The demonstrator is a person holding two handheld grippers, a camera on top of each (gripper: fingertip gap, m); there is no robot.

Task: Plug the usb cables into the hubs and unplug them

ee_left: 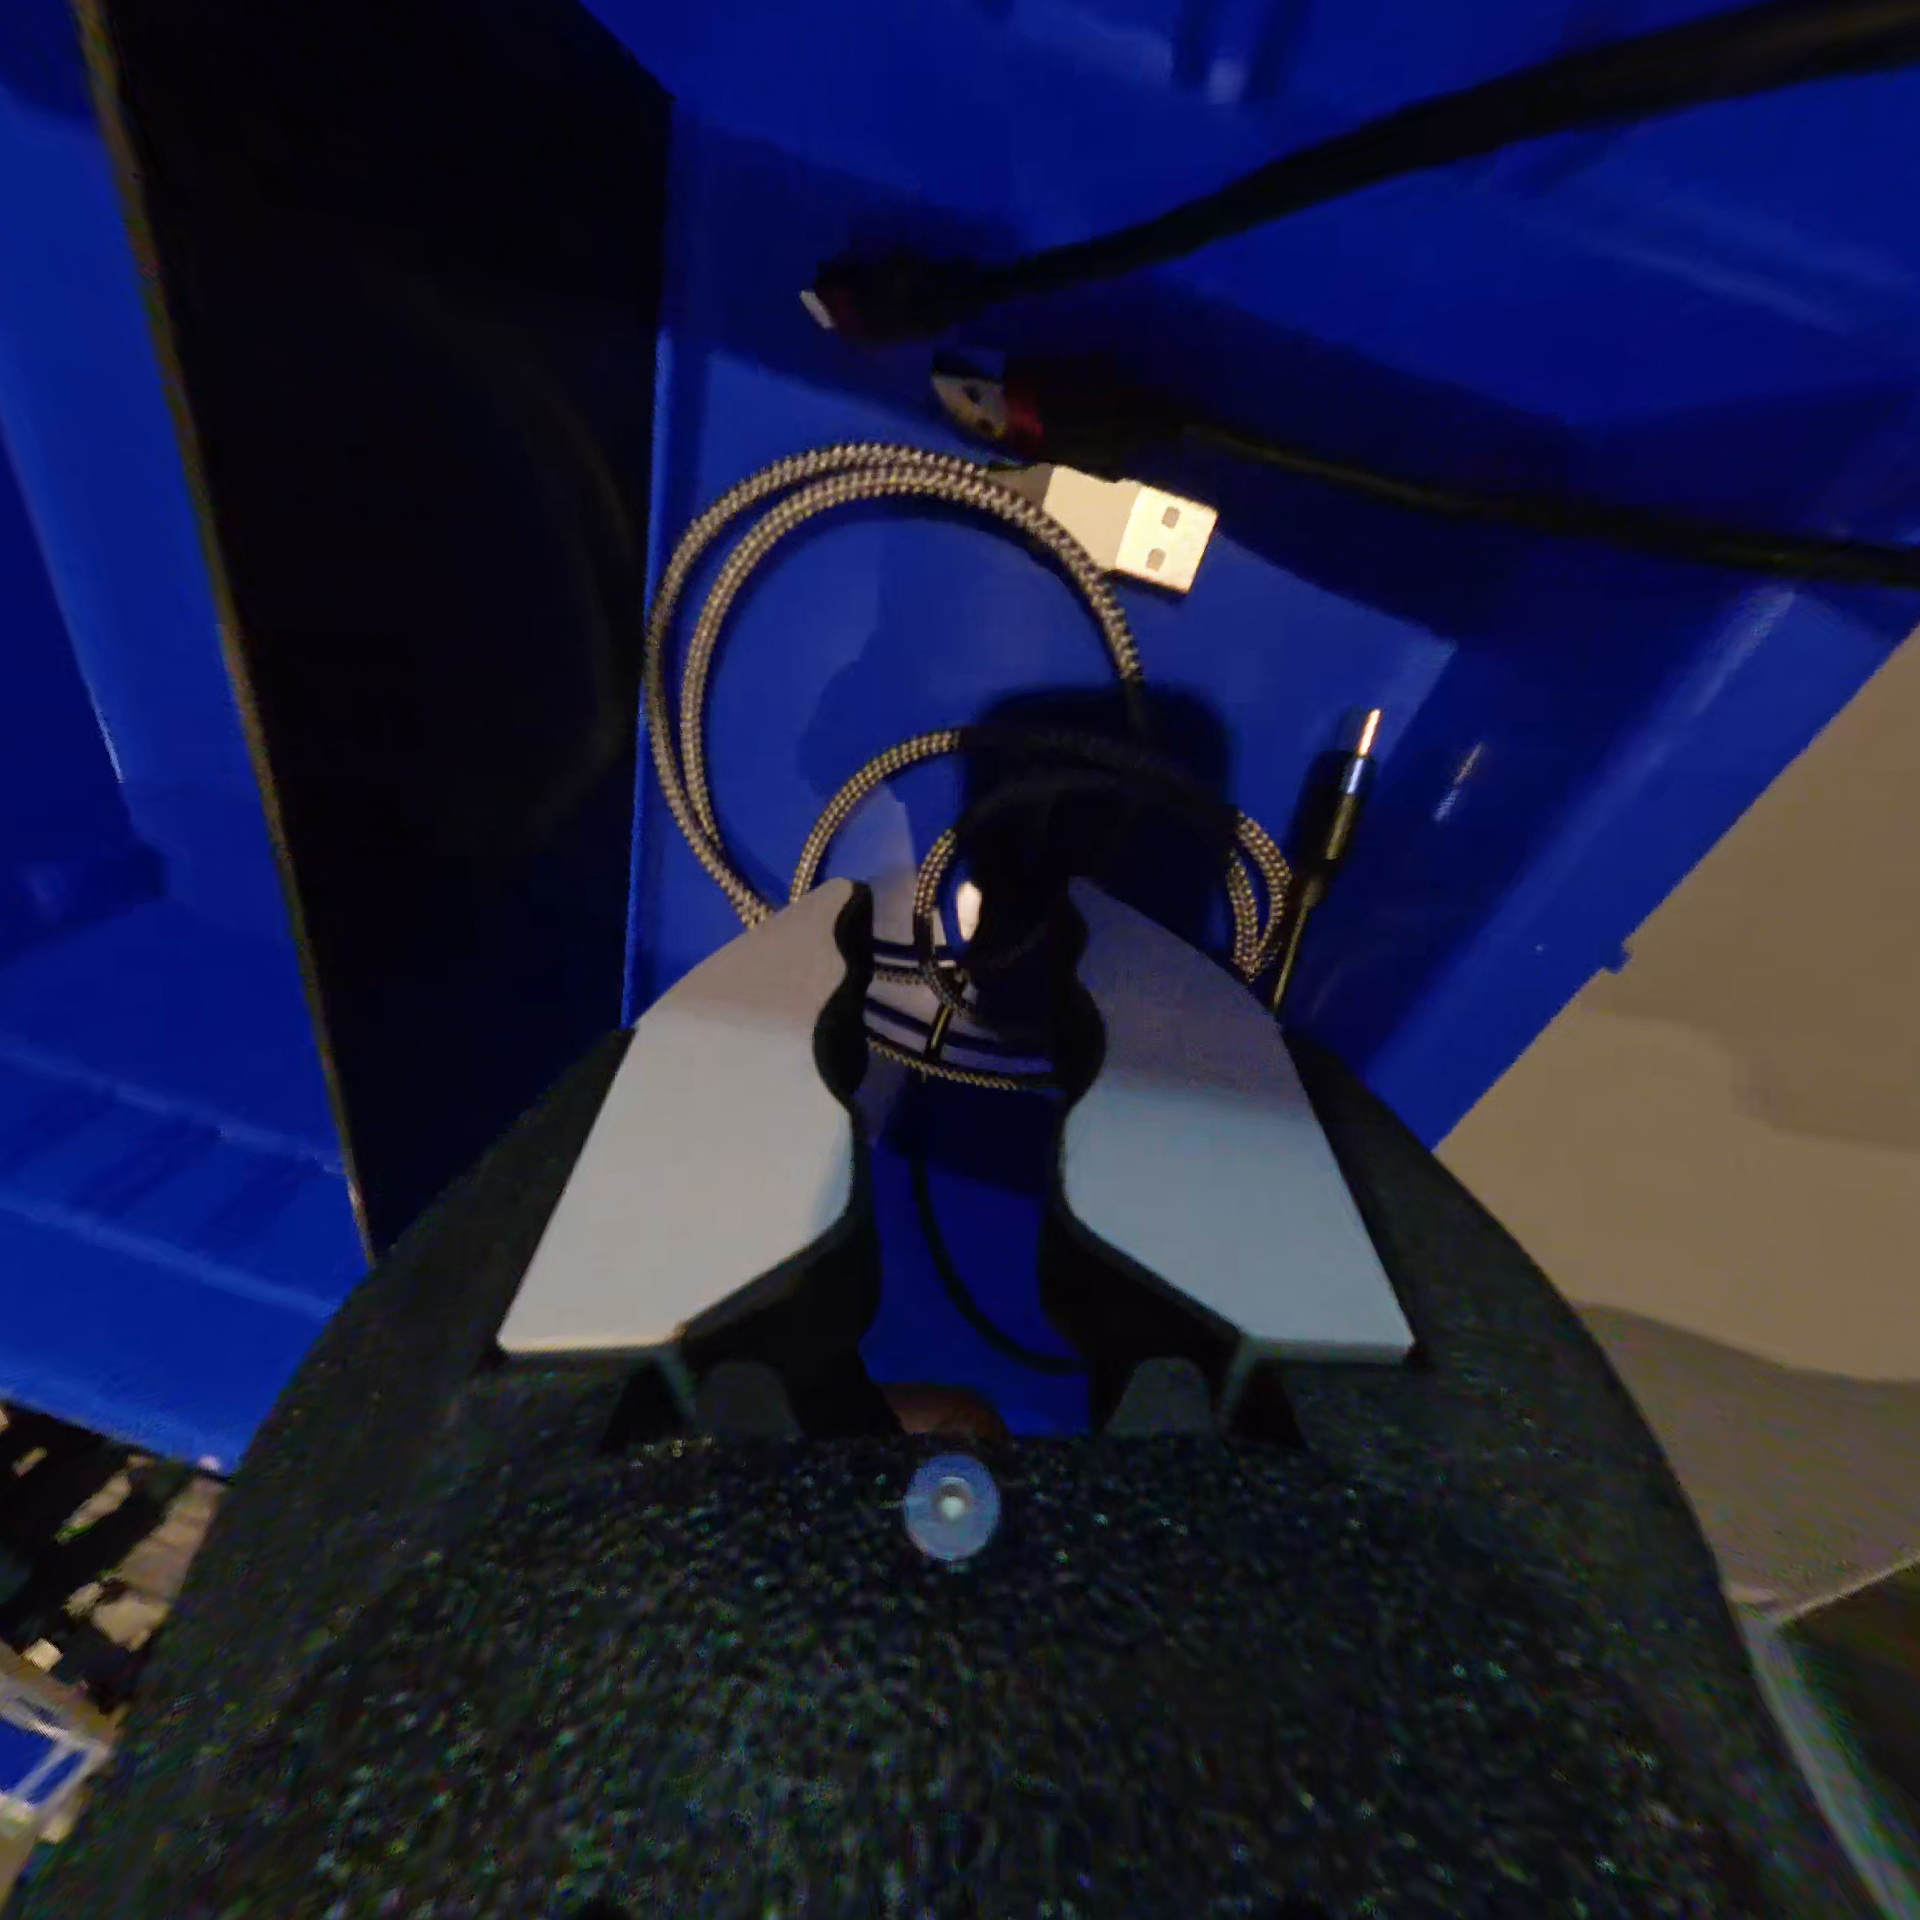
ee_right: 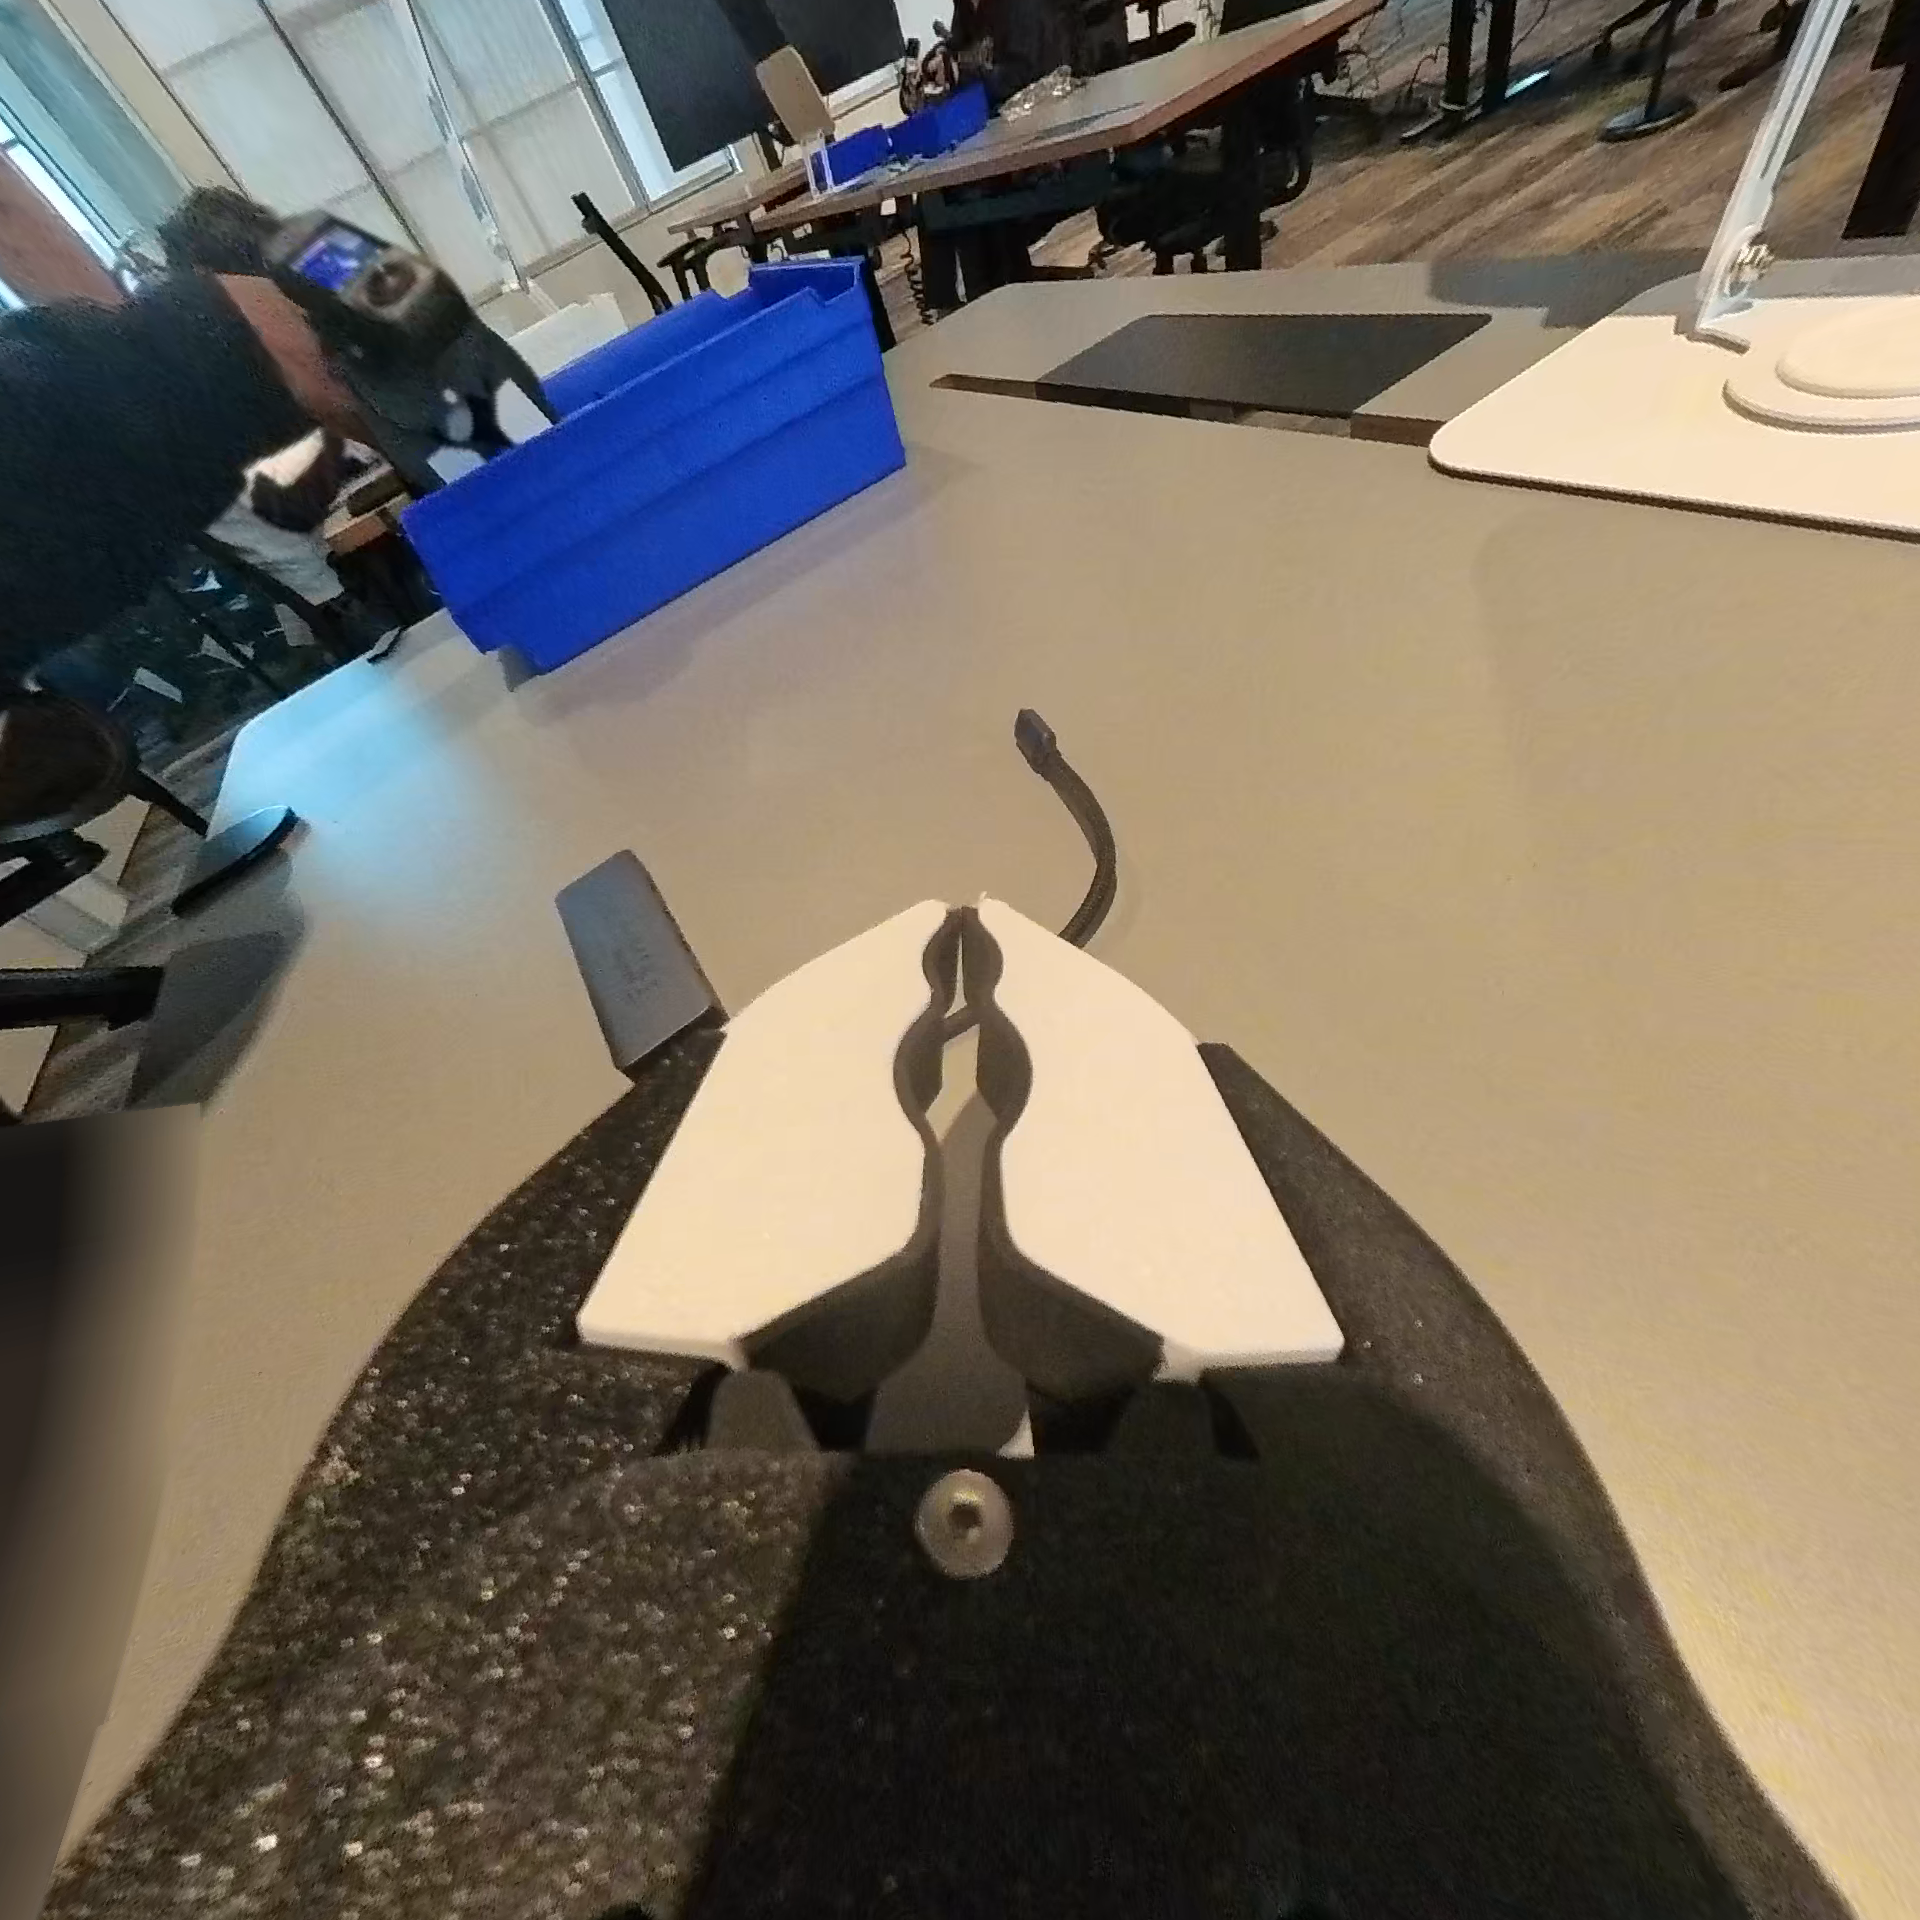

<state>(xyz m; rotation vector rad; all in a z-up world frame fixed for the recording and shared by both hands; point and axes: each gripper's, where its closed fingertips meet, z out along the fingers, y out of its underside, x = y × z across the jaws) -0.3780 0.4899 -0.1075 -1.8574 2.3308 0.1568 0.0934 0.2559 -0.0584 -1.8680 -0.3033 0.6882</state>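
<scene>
In the left wrist view my left gripper (ee_left: pixel 961 914) is open inside a blue bin (ee_left: pixel 1039 156). Its fingers straddle a coiled grey braided cable (ee_left: pixel 686 665) bound by a black tie. That cable's silver USB-A plug (ee_left: pixel 1132 540) lies beyond, and its thin plug (ee_left: pixel 1356 769) lies to the right. Two black cables with red-and-black plugs (ee_left: pixel 883 296) lie farther back. In the right wrist view my right gripper (ee_right: pixel 966 916) is shut low over the grey table (ee_right: pixel 1351 831). A grey hub (ee_right: pixel 634 971) lies beside its left finger. The hub's short black cable (ee_right: pixel 1091 873) curls out past the fingertips, its plug (ee_right: pixel 1037 740) raised.
The blue bin (ee_right: pixel 665 488) stands at the table's far left, with the left gripper (ee_right: pixel 405 291) and a person's arm (ee_right: pixel 114 447) reaching into it. A white stand base (ee_right: pixel 1662 457) and a black mat (ee_right: pixel 1268 358) lie at the back right. A dark divider (ee_left: pixel 416 520) stands left in the bin. The gap from one gripper's tips to the other's is roughly 55 cm.
</scene>
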